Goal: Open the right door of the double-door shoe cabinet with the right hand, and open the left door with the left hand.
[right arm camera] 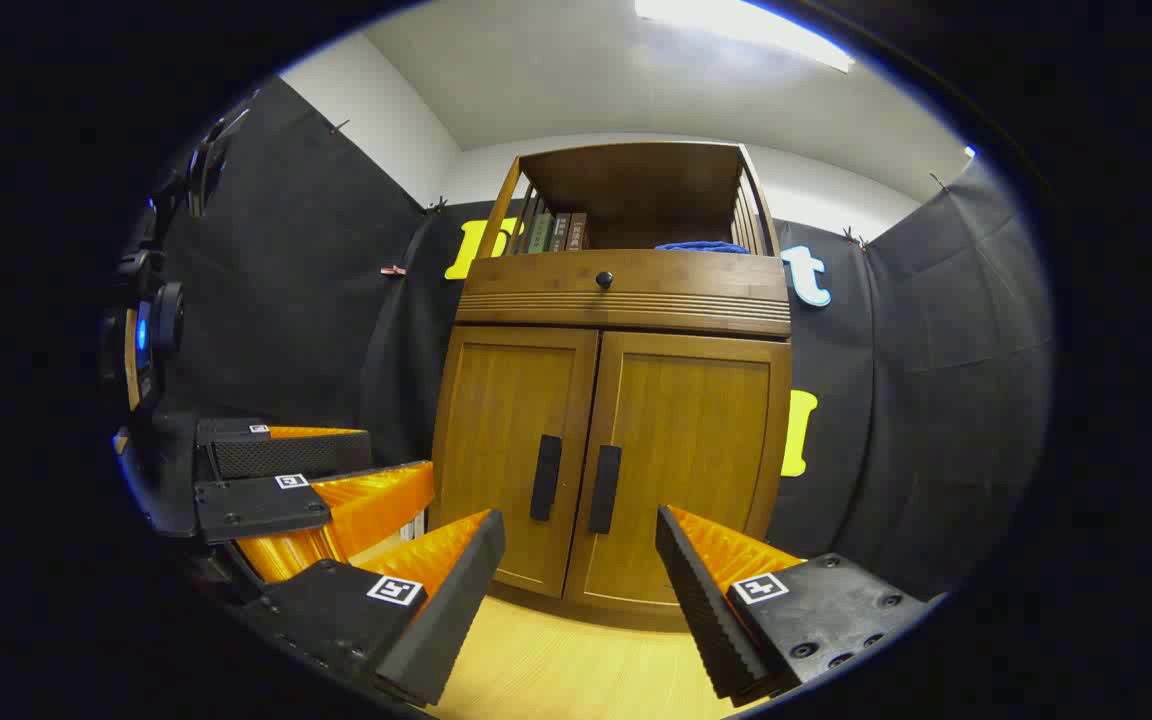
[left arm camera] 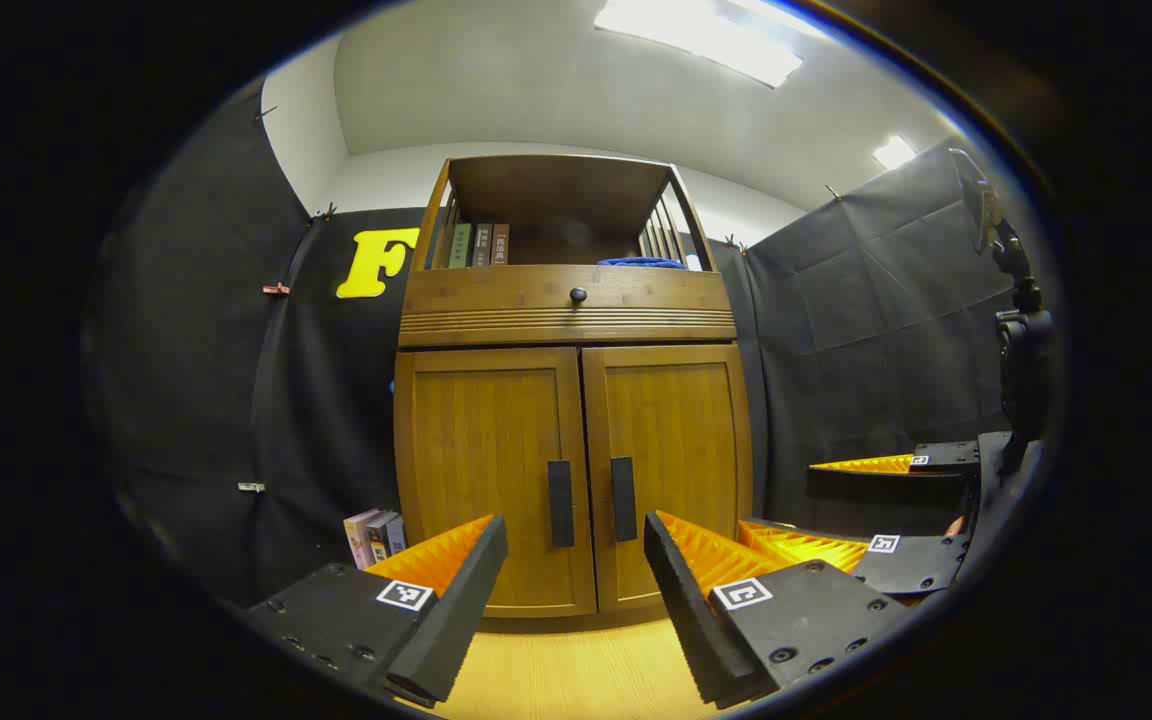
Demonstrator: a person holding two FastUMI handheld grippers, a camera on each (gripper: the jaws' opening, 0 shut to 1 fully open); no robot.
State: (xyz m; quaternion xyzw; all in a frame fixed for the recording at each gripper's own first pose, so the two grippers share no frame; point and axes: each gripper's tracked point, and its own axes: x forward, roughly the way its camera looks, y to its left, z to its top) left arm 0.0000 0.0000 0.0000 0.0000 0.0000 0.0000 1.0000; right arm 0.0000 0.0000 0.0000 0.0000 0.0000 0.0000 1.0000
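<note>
Standing square ahead on the wood floor (left arm camera: 576,670), shoe cabinet (left arm camera: 571,400) fills centre of both views, booth cloth behind. Both doors shut: left door (left arm camera: 486,470), right door (right arm camera: 691,470), seam between them closed, so neither step done yet. Drawer with a knob (left arm camera: 578,295) above, books (left arm camera: 476,245) and blue cloth (left arm camera: 641,263) on open top shelf. Dark vertical handles sit either side of seam, left handle (left arm camera: 560,502), right handle (right arm camera: 604,489), close together for a centre pull. Left gripper (left arm camera: 576,590) spread wide, empty, aimed at seam, well short of handles. Right gripper (right arm camera: 581,590) also spread, empty, likely lining up on its handle first.
</note>
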